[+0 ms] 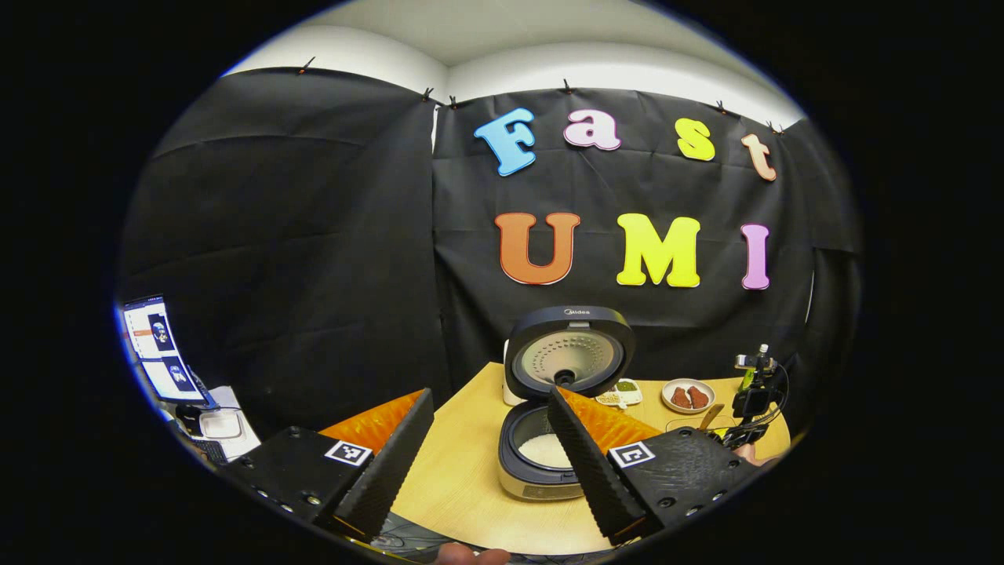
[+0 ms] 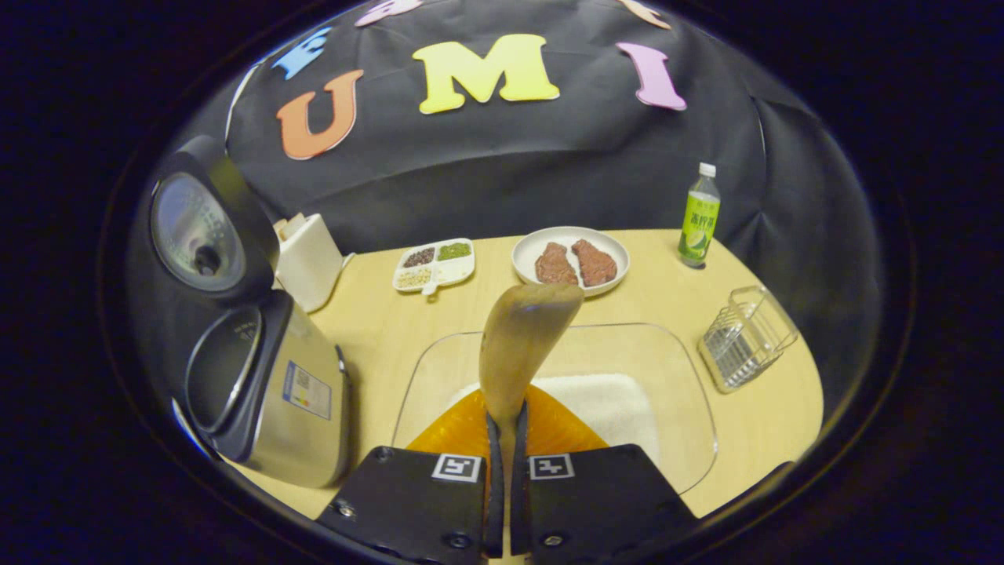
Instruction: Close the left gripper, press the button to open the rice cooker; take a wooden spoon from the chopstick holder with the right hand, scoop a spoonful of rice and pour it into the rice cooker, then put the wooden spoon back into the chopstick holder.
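A: Why is the rice cooker [image 2: 259, 392] left with its lid [image 1: 569, 353] standing up at the far side?

B: The lid is kept raised so that the pot is open from above. In the left gripper view some white rice is already seen inside the pot [image 1: 541, 449], so one spoonful has probably been poured in.

A: And the left tongs [image 1: 490, 451]?

B: They are held wide apart, near the cooker and touching nothing. It is judged that they are only parked out of the way.

A: How is the wooden spoon [image 2: 522, 345] held?

B: Its handle is clamped between the right tongs [image 2: 506, 439], which are nearly together, and the bowl end is pointed away over the clear tray [image 2: 690, 392] of rice on the bench [image 2: 376, 329]. No rice can be made out on the spoon.

A: Where should it be returned?

B: To the wire chopstick holder [image 2: 745, 337], which is set at the right of the tray, well apart from the cooker. A turn to the right would be needed.
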